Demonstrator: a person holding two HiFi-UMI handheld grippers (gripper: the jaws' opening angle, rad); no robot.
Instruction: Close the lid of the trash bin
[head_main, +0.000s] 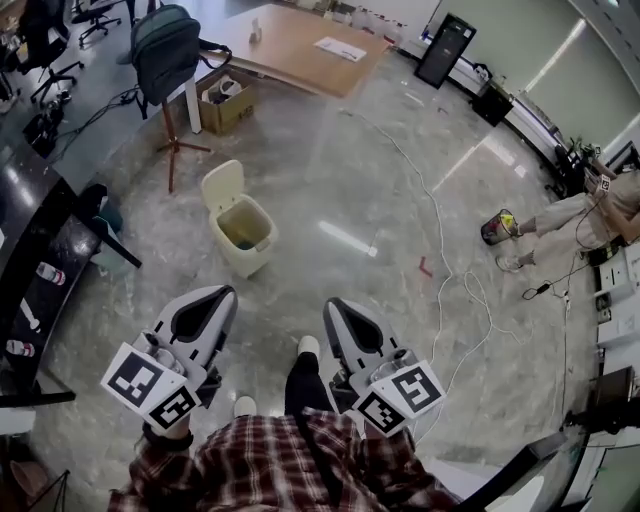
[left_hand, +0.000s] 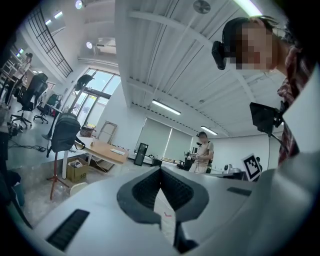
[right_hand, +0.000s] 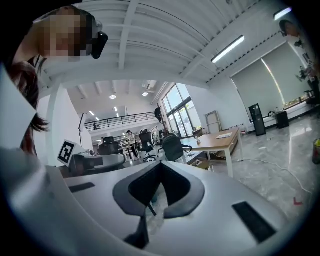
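Jaws of the left gripper (head_main: 226, 293) and right gripper (head_main: 330, 304) are pressed together, holding nothing. Farther off on the floor (head_main: 380, 180), left of centre, stands the bin (head_main: 247, 245), its lid (head_main: 222, 186) raised upright.

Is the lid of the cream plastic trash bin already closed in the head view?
No, the lid stands raised behind the open top of the cream plastic trash bin.
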